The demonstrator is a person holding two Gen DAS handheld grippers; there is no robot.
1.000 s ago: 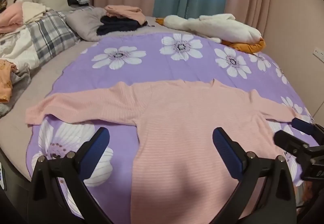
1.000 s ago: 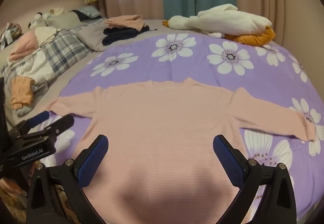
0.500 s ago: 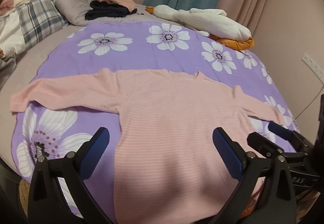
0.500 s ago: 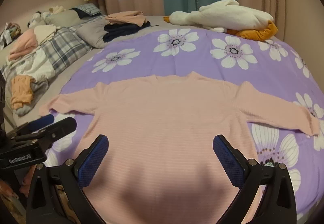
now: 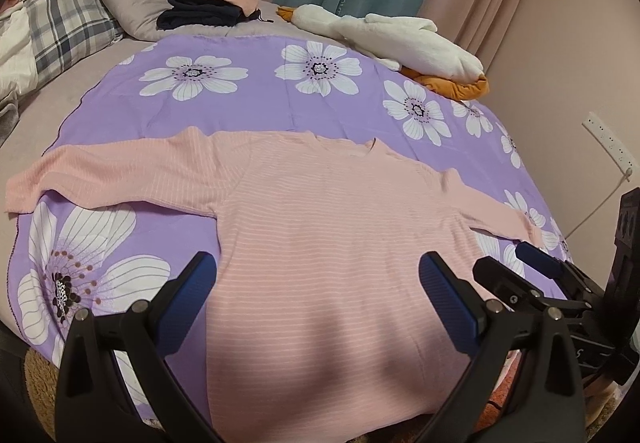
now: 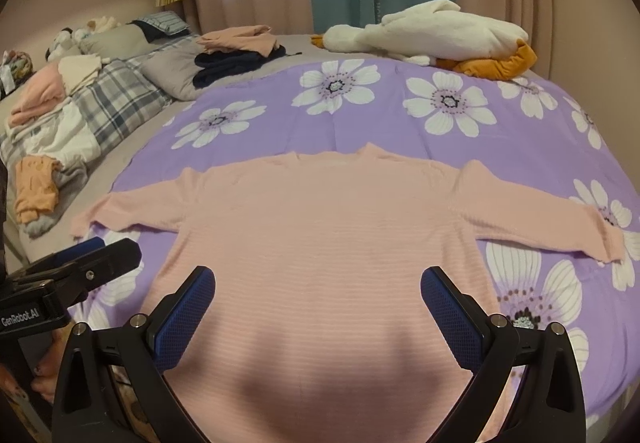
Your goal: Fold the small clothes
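Pink striped sweater [image 5: 332, 243] lies flat on the purple floral sheet [image 5: 248, 111], sleeves out. Left gripper [image 5: 318, 297] has swung rightward over the hem; both it and right gripper [image 6: 318, 301] spread, empty. Folding not begun.

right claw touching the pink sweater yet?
Cannot tell. In the right wrist view the open right claw frames the pink sweater, but no gap or contact at the fingertips shows plainly.
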